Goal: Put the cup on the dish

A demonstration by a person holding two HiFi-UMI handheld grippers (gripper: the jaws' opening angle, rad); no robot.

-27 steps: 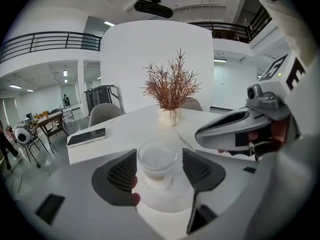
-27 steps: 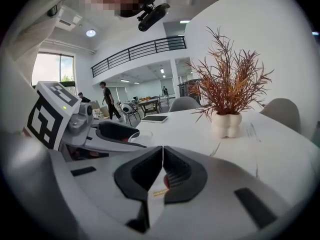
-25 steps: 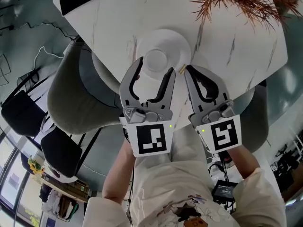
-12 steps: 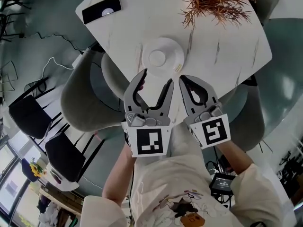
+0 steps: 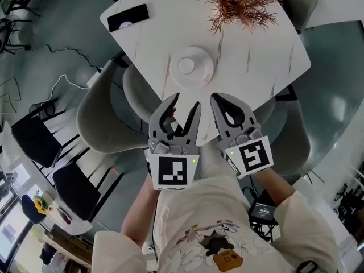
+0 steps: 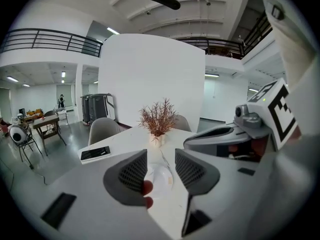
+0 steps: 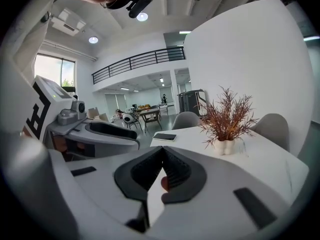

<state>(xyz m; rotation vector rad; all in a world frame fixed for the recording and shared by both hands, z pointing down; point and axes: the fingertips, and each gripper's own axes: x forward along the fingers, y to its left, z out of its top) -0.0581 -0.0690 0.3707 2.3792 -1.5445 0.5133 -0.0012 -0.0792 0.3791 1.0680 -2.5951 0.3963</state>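
Note:
A white cup (image 5: 186, 65) stands in the middle of a white dish (image 5: 200, 73) on the marbled white table (image 5: 256, 56). Both grippers hang in the air on the near side of the table edge, well short of the dish. My left gripper (image 5: 185, 102) is open; its jaws have just been closing and nothing is between them. In the left gripper view the dish (image 6: 168, 188) shows far off through the gap of the left gripper (image 6: 161, 171). My right gripper (image 5: 215, 98) is shut and empty, its pads together in the right gripper view (image 7: 162, 166).
A black phone (image 5: 128, 17) lies at the table's far left corner. A dried plant in a white vase (image 5: 238, 1) stands at the back. Grey chairs (image 5: 105, 118) (image 5: 287, 135) flank the table. Cables lie on the floor at the left.
Both grippers have drawn back from the dish and risen, so the table looks smaller and farther. The left jaws stand narrower than before. The cup and dish have not moved.

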